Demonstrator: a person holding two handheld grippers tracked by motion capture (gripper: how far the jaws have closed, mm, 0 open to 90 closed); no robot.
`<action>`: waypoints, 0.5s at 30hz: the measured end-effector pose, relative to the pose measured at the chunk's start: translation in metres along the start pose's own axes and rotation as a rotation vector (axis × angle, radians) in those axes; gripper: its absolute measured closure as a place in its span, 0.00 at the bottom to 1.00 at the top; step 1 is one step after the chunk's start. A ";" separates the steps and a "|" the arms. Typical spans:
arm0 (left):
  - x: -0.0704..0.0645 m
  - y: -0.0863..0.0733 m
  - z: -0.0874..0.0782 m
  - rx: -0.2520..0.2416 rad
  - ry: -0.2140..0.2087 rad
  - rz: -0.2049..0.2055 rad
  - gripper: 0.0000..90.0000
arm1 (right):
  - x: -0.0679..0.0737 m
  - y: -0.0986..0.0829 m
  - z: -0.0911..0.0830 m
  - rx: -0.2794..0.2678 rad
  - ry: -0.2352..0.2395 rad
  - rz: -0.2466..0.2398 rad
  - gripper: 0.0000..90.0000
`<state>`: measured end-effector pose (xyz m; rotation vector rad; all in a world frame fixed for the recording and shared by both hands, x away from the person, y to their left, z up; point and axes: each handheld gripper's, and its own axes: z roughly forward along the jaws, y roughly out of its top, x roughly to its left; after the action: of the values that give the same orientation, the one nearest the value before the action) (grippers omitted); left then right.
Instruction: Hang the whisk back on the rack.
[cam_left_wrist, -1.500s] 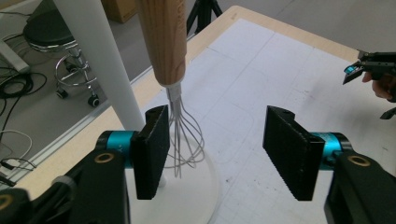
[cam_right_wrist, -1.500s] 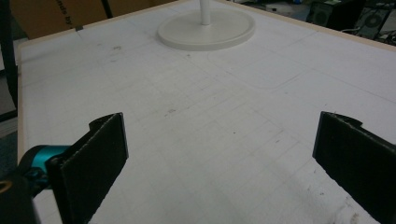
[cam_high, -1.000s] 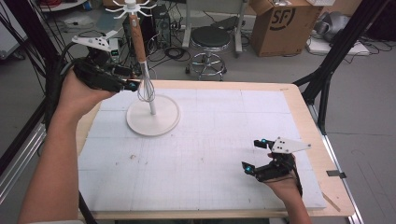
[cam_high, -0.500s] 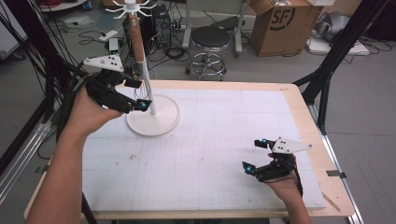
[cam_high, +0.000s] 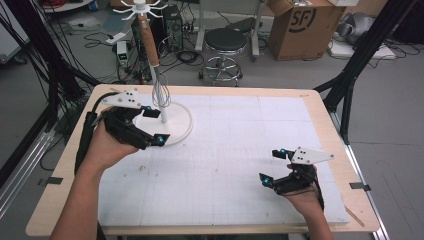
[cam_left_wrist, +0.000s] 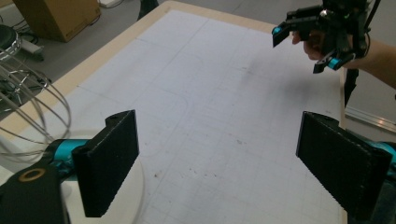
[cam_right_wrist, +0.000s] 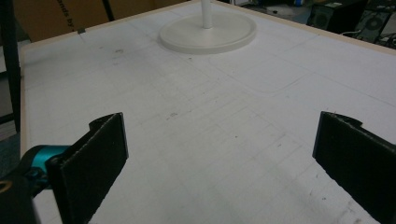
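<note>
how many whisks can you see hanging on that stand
1. A single whisk hangs from the white stand at the table's far left, just beyond the open left hand-held gripper. Its wire loops also appear in the left gripper view.

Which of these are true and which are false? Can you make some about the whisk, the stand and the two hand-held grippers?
1. The whisk hangs from the white stand. True.
2. The left hand-held gripper is shut on the whisk. False: its jaws stand wide apart, holding nothing.
3. The right hand-held gripper is open above the white mat. True.
4. The stand is at the table's near right corner. False: it stands at the far left.
5. A cardboard box sits on the floor beyond the table. True.
</note>
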<state>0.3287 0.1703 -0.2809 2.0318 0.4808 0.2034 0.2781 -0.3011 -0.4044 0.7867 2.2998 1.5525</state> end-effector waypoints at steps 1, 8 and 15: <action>-0.001 -0.004 0.002 0.005 -0.004 -0.002 0.15 | 0.000 0.000 0.000 0.001 0.000 0.000 0.02; -0.005 -0.026 0.012 0.013 -0.011 -0.013 0.13 | 0.000 0.000 0.002 0.007 0.000 -0.004 0.02; -0.010 -0.044 0.020 0.011 -0.028 -0.038 0.10 | 0.000 -0.001 0.003 0.010 -0.003 -0.007 0.02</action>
<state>0.3160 0.1685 -0.3283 2.0314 0.5040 0.1498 0.2792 -0.2993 -0.4061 0.7823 2.3070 1.5369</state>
